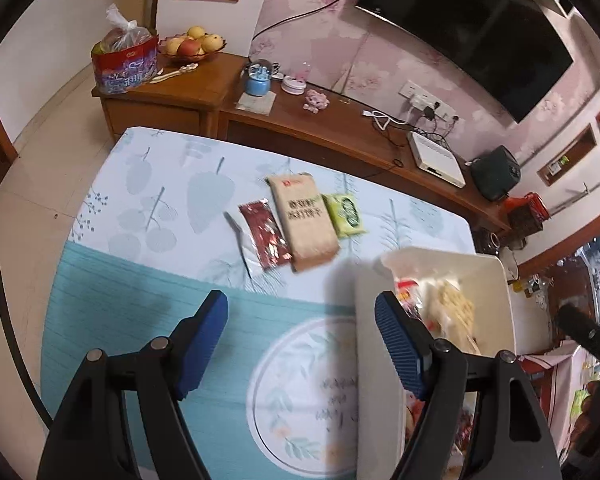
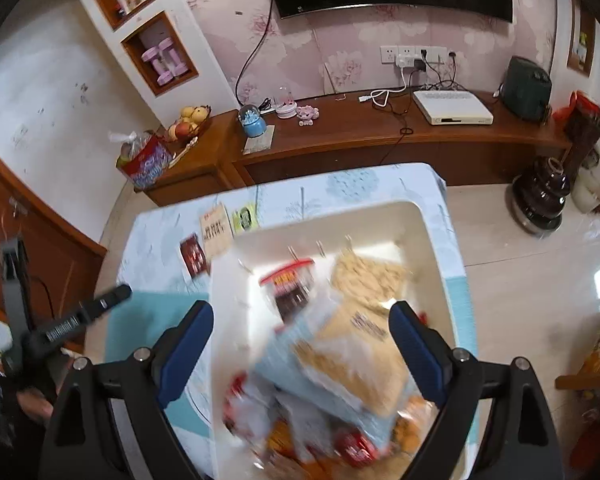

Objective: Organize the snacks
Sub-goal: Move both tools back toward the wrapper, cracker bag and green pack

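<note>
A white bin [image 1: 496, 280] stands on the table at the right and holds several snack packs [image 2: 340, 344], blurred in the right wrist view, where its far wall [image 2: 340, 220] shows. Three packs lie side by side on the tablecloth beyond it: a dark red sachet [image 1: 265, 234], a tan pack [image 1: 306, 222] and a small green pack [image 1: 346, 216]. They also show in the right wrist view: the red sachet [image 2: 194, 258], the tan pack [image 2: 216, 230], the green pack [image 2: 245, 218]. My left gripper [image 1: 300, 312] is open and empty over the cloth, left of the bin. My right gripper [image 2: 302, 320] is open above the bin.
The table [image 1: 148, 184] has a blue leaf-print cloth. Behind it runs a wooden TV cabinet [image 1: 340, 128] with a snow globe [image 1: 259, 76], a fruit bowl [image 1: 192, 46], cables and a white box [image 1: 436, 158]. Floor lies to the left and right of the table.
</note>
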The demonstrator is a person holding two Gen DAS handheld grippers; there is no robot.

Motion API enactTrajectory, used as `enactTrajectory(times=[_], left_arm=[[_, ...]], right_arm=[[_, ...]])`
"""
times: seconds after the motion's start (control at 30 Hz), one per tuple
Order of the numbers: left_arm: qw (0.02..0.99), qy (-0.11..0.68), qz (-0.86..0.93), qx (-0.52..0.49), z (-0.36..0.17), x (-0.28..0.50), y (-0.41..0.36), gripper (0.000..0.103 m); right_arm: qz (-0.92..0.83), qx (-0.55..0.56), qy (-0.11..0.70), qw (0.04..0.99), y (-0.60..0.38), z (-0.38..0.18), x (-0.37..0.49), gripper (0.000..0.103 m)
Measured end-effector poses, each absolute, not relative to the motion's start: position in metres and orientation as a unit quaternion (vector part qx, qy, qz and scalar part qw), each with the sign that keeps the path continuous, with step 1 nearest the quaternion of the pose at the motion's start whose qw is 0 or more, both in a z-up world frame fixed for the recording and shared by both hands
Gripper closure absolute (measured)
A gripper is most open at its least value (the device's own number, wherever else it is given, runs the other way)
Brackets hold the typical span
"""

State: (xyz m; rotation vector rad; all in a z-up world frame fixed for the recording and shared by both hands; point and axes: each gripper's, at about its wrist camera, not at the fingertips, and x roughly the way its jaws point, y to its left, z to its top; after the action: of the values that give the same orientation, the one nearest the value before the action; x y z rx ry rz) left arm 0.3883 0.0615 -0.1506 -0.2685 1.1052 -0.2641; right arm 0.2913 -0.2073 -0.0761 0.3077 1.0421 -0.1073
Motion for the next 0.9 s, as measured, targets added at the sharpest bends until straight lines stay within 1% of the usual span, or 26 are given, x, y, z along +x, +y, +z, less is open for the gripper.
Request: enactTrajectory(times=[0.23,0.37,0.47,0.67,0.9], left_arm=[[0.829,0.537,-0.103,-0.120,-0.176,0.431,0.067,0.028],[0.826,0.539,-0.093,-0.135,-0.195,0.451,0.069,0.028],[0.827,0.537,-0.088,-0.140,-0.207,0.463,0.068,0.028],[0.834,0.531,-0.077,-0.133,-0.235,0.478,0.063,0.028],[0.841,0.517,-0.077,-0.139,-0.257,0.485,0.060,0.028]], right_arm=[[-0.054,0.123,0.522,0.843,-0.193,-0.077,0.362,0.013],[-0.061,0.105,0.543,0.831,-0.189,-0.083,0.402,0.013],[-0.055,0.111,0.558,0.821,-0.189,-0.093,0.432,0.013],[-0.046,0.123,0.590,0.797,-0.182,-0.119,0.485,0.013],[-0.023,0.139,0.638,0.757,-0.162,-0.170,0.523,0.013]])
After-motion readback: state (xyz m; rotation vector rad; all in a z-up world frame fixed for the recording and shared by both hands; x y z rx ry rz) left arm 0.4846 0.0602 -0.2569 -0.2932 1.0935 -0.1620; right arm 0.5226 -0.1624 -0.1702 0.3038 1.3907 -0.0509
